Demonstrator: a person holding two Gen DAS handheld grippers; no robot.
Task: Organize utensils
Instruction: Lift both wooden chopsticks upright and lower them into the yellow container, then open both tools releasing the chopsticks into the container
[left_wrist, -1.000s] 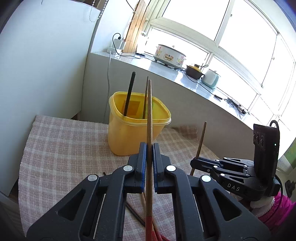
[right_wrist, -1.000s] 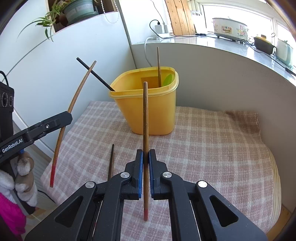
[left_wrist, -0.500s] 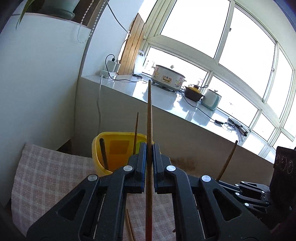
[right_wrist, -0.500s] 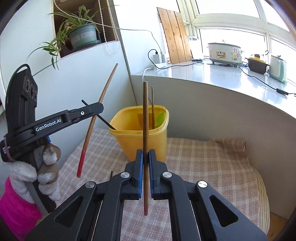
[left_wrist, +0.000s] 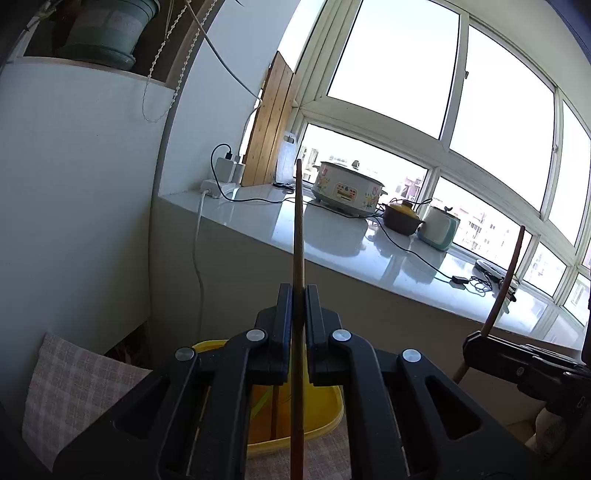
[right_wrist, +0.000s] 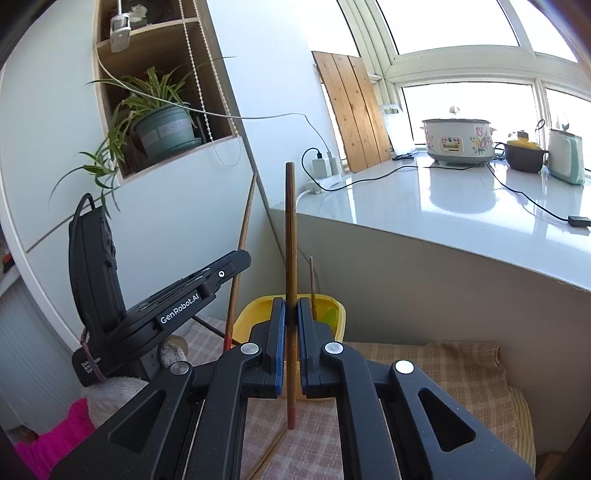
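My left gripper (left_wrist: 297, 295) is shut on a brown chopstick (left_wrist: 298, 229) held upright, above the yellow tub (left_wrist: 325, 417). It also shows in the right wrist view (right_wrist: 236, 264), its chopstick (right_wrist: 242, 251) red-tipped at the bottom. My right gripper (right_wrist: 291, 314) is shut on another brown chopstick (right_wrist: 290, 236) with a red lower tip, upright in front of the yellow tub (right_wrist: 255, 314). The right gripper also shows in the left wrist view (left_wrist: 480, 343) with its chopstick (left_wrist: 508, 273). A thin stick (right_wrist: 313, 284) stands in the tub.
The tub stands on a checked cloth (right_wrist: 443, 365) on a table. A white counter (right_wrist: 461, 206) behind holds a cooker (right_wrist: 458, 140), a pot (right_wrist: 524, 155) and a kettle (right_wrist: 565, 155). A loose chopstick (right_wrist: 267, 454) lies on the cloth. A potted plant (right_wrist: 162, 129) sits on a shelf.
Both grippers have risen and tilted upward with their chopsticks. The tub has dropped to the bottom of both views, and the left gripper has moved closer over it.
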